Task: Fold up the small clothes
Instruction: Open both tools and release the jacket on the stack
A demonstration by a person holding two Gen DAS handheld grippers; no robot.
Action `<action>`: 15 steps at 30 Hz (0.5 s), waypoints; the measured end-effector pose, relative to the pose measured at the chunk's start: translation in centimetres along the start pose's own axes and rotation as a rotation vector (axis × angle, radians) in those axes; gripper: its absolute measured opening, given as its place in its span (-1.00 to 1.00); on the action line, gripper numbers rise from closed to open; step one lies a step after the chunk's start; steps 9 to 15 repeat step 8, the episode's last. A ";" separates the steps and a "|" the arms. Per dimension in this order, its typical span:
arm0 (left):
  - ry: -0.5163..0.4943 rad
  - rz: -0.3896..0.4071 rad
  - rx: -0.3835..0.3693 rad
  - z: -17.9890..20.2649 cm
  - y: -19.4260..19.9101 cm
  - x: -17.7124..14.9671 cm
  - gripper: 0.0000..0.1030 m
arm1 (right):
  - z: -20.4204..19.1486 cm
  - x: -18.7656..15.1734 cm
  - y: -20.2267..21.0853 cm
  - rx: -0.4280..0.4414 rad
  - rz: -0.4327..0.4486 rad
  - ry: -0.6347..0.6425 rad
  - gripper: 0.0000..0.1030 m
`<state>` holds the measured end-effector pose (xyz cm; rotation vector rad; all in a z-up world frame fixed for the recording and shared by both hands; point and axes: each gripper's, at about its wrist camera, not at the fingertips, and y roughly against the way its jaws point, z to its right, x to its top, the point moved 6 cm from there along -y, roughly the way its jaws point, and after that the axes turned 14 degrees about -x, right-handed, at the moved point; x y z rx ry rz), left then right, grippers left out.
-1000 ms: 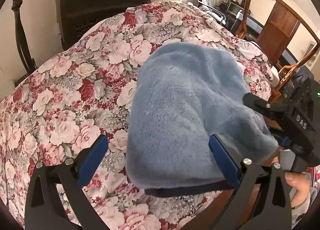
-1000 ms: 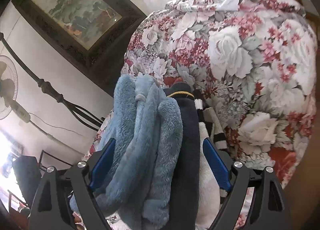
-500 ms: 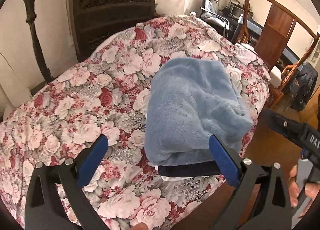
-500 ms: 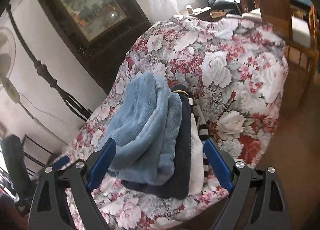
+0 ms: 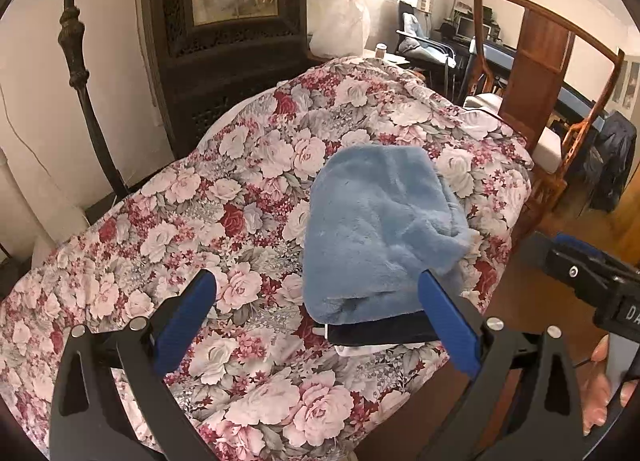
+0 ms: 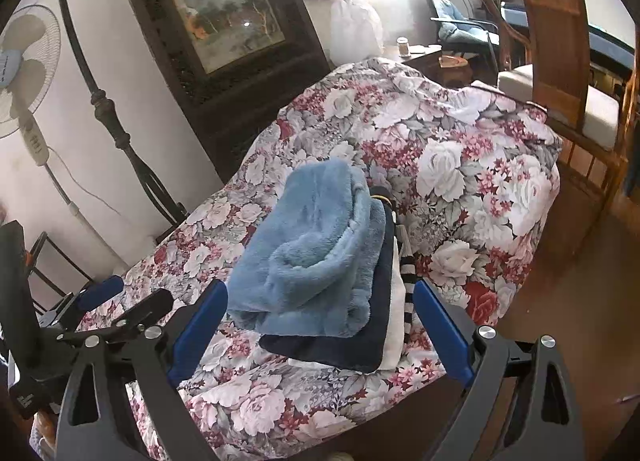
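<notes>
- Both cameras now see the stack of folded clothes from farther back and higher than a second ago; then it filled most of each view, and now much more of the flowered bedspread (image 5: 240, 221) shows around it.
- The fluffy blue garment (image 5: 380, 229) lies folded on top of the stack, near the bed's edge, touched by neither gripper.
- The right gripper (image 6: 320, 325) had the stack between its fingers a second ago; its jaws have just been opening, and now they stand wide apart with nothing pressed between them, the stack lying beyond them on the bed.
- The left gripper (image 5: 316, 321) is released too, its blue pads spread wide and clear of the cloth, as before.
- Under the blue garment sits a dark navy garment (image 6: 352, 345), then a white garment (image 6: 394, 341), and a black-and-white striped piece (image 6: 410, 289) shows at the stack's side. Only their edges show, so what they are is hard to tell.
- In the left view the right gripper is cut off at the frame edge, with a few fingertips of the person's right hand (image 5: 598, 393) showing.
- A wooden chair (image 6: 560, 41) stands past the bed.
</notes>
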<state>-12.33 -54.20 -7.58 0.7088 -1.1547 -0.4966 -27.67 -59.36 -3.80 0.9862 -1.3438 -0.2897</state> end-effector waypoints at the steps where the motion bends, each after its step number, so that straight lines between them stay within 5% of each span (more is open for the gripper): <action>1: -0.011 -0.001 0.010 0.2 0.1 0.0 0.91 | 0.0 -0.1 0.3 -0.003 0.002 0.001 0.84; 15: -0.031 -0.002 0.005 1.4 1.3 0.1 0.91 | 0.2 -0.2 1.5 -0.009 0.006 0.002 0.84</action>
